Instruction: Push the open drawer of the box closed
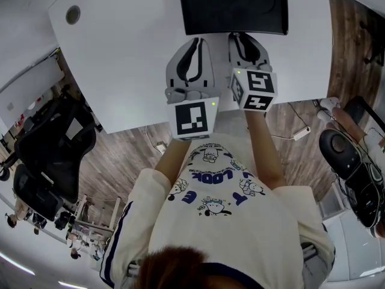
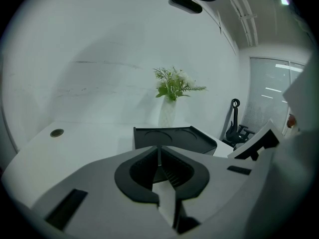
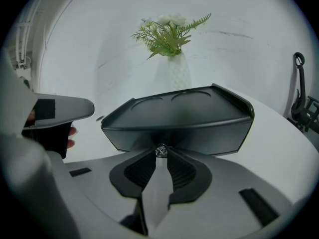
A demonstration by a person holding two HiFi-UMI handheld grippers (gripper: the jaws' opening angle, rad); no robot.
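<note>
My right tool (image 3: 161,156) has its jaws nearly together, pinched on the small, clear, faceted knob (image 3: 161,151) right at its tips. That knob sits in the middle of the front of the dark grey plastic box (image 3: 179,118), the one with two round recesses in its lid. The box stands directly ahead of this tool, touching its tips, on the white surface (image 1: 120,53). I take the panel behind the knob to be the drawer front. From here I cannot tell how far it stands out from the body.

I read the pinch on the knob as a way to keep the push centred, so the drawer runs straight in and does not skew. A push from this tool, straight along its own line, should do the job.

My left tool (image 2: 159,156) is closed with nothing between its jaws. It lies just beside the right tool, and the box is ahead of it and to its right, not touching. It seems parked there to stay out of the way, though the light box may slide when pushed with nothing bracing it.

A white vase of green sprigs and white flowers (image 3: 177,68) stands beyond the box, well clear of both tools.
</note>
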